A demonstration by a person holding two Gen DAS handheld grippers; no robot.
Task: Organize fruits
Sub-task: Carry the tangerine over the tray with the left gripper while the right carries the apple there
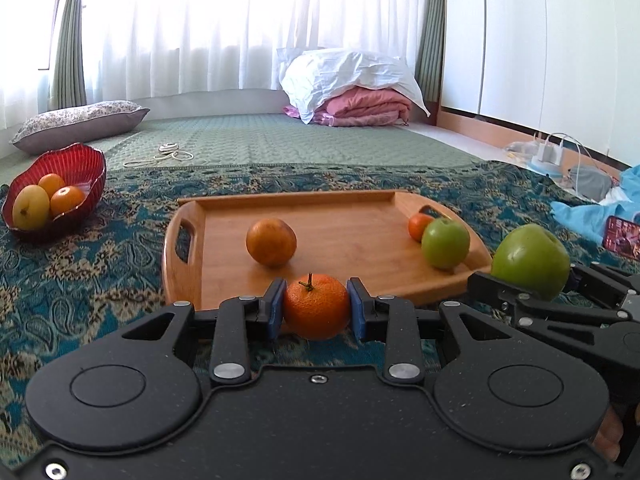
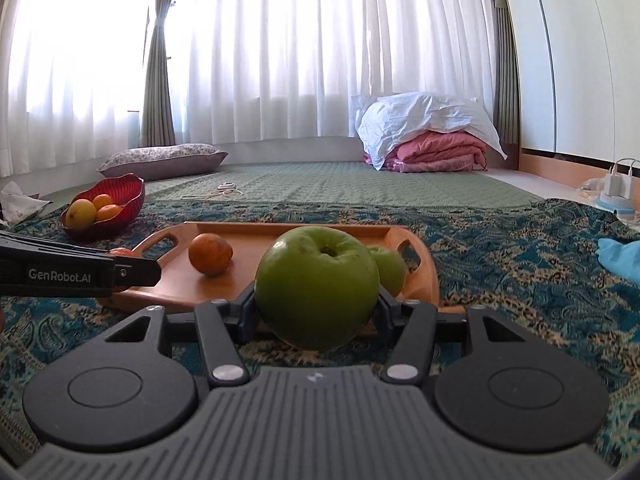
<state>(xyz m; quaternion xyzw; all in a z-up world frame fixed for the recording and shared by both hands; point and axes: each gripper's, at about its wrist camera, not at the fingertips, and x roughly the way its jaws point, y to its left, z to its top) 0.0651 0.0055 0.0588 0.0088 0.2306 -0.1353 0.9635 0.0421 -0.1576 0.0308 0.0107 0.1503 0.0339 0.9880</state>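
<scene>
Left gripper (image 1: 316,307) clamps a tangerine (image 1: 316,306) at lower centre; right gripper (image 2: 317,300) grips a green apple (image 2: 316,286) before the wooden tray (image 2: 280,229).

Bright white curtains (image 2: 280,60), green mat (image 1: 280,140), patterned teal rug (image 2: 520,248), folded pink bedding (image 1: 360,110)

green apples (image 1: 531,261) 2 | oranges (image 1: 316,307) 5 | yellow fruit (image 1: 31,207) 1 | tray (image 1: 352,216) 1 | bowl (image 1: 86,168) 1

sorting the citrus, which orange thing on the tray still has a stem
None on the tray. The stemmed one is the mandarin held in the left gripper; the tray's orange and small mandarin show none.
</scene>
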